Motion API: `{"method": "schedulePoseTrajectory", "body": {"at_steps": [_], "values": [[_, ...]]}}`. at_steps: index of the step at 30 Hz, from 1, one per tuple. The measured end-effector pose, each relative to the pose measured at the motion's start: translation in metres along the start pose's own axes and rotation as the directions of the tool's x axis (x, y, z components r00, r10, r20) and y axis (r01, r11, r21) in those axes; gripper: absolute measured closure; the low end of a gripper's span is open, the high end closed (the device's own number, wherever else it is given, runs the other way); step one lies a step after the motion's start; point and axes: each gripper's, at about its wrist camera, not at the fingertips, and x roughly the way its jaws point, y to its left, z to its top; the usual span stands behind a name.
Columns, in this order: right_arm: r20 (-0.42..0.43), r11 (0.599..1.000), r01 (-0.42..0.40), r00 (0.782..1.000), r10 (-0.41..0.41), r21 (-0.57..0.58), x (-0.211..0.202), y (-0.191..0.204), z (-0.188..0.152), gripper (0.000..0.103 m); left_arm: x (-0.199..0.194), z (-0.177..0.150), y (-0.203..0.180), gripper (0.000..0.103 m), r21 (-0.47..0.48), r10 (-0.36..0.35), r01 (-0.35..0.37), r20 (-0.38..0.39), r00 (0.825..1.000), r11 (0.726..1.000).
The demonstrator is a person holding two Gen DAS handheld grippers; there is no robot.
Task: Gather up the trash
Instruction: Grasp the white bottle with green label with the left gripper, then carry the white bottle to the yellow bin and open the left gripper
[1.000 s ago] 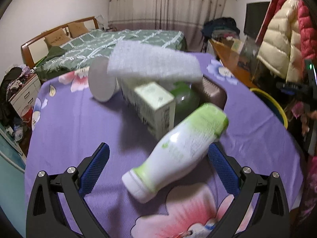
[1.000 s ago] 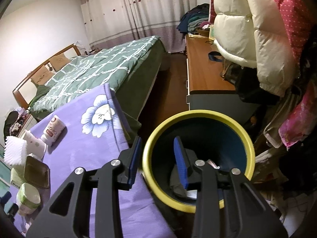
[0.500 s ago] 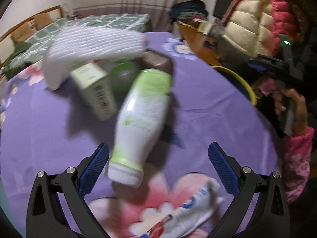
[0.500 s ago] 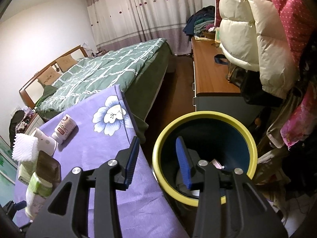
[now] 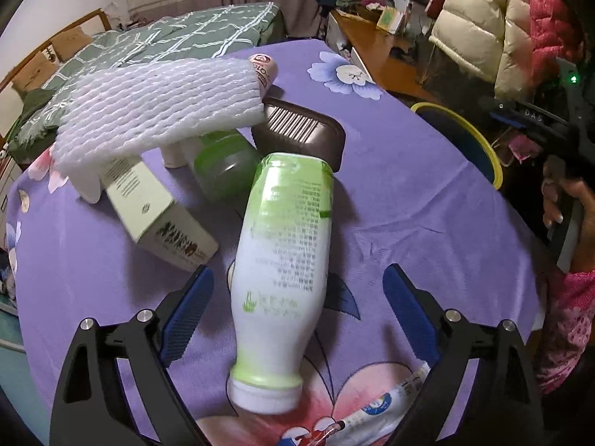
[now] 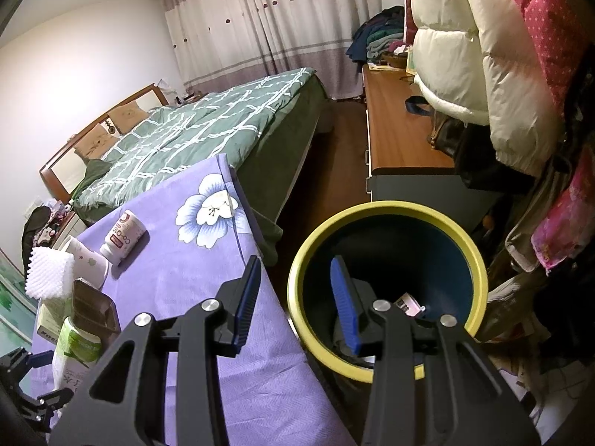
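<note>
A white and green bottle [image 5: 284,267] lies on the purple floral tablecloth [image 5: 409,200], between the wide-open fingers of my left gripper [image 5: 297,297], untouched. Behind it lie a cream carton [image 5: 156,212], a green jar [image 5: 227,171], a brown tray [image 5: 301,130], white foam netting [image 5: 160,107] and a small pink-labelled cup [image 5: 264,70]. A plastic wrapper [image 5: 375,412] lies at the near edge. My right gripper [image 6: 293,297] is open and empty over the rim of the yellow-rimmed blue bin [image 6: 386,212], which holds some trash [image 6: 407,303]. The bottle also shows in the right wrist view [image 6: 76,349].
The bin [image 5: 465,137] stands beside the table's right edge. A green bed [image 6: 208,126] lies beyond the table. A wooden dresser [image 6: 398,126] and hanging coats [image 6: 465,55] crowd the right side.
My left gripper has swung around the bottle, which now lies lengthwise between the fingers, neck toward me. The right gripper has drawn back slightly from the bin and stays open.
</note>
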Motion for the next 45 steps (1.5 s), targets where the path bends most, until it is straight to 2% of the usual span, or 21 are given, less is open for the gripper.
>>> {"method": "schedulePoseTrajectory", "body": {"at_steps": [3,8,14,21,26,33,37,45], "values": [[-0.008,1.0,-0.004,1.0,0.004,-0.002,0.005,0.003,-0.001,0.065,0.01,0.011,-0.002,0.023,0.022,0.018,-0.017,-0.028,0.999,1.0],[-0.015,1.0,-0.011,1.0,0.011,-0.012,0.007,0.007,-0.003,0.065,0.025,0.02,0.0,0.029,0.037,0.031,-0.028,-0.073,0.997,0.999],[-0.014,1.0,-0.019,1.0,0.018,-0.013,0.005,0.006,-0.003,0.065,0.038,0.02,-0.001,0.049,0.048,0.036,-0.03,-0.114,0.993,0.998],[-0.001,0.999,-0.032,0.999,0.032,-0.016,-0.005,0.003,-0.005,0.065,0.012,0.016,-0.002,0.05,0.011,0.044,-0.044,-0.031,0.999,0.999],[0.014,0.999,-0.037,0.999,0.038,-0.024,-0.017,0.0,-0.008,0.065,-0.016,0.021,-0.017,0.051,0.029,0.048,-0.049,0.03,0.998,0.998],[0.023,0.999,-0.043,0.999,0.043,-0.019,-0.029,-0.017,-0.011,0.065,-0.047,0.039,-0.051,0.052,0.074,0.014,-0.022,0.113,0.994,0.997],[0.033,0.999,-0.043,0.999,0.043,-0.004,-0.033,-0.032,-0.009,0.065,-0.051,0.056,-0.077,0.052,0.106,-0.015,0.0,0.141,0.99,0.994],[0.061,0.999,-0.021,0.998,0.019,0.032,-0.043,-0.073,-0.004,0.065,-0.032,0.092,-0.13,0.052,0.18,-0.08,0.055,0.139,0.987,0.982]]}}
